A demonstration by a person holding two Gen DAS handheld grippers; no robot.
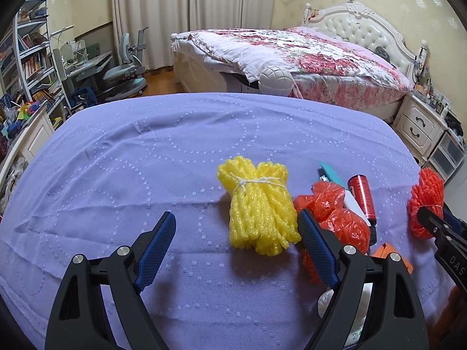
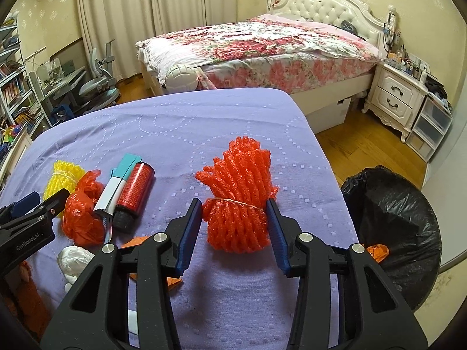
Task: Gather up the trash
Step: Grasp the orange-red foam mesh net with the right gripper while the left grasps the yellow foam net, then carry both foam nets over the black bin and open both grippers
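Pinching red foam [image 2: 238,198] in right gripper [image 2: 235,214], left gripper [image 1: 236,227] spread wide (yellow foam [image 1: 258,207] between its fingers, not gripped)

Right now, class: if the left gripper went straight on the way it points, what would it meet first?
Probably the yellow foam-net bundle, lying just ahead by the left gripper's right finger. The purple cloth lies below; depth is uncertain.

Purple quilted tablecloth [image 1: 146,151], floral-covered bed [image 2: 262,43], white nightstand [image 2: 394,93], grey desk chair [image 1: 128,67], bookshelf [image 1: 32,58], cream curtains [image 1: 181,14]
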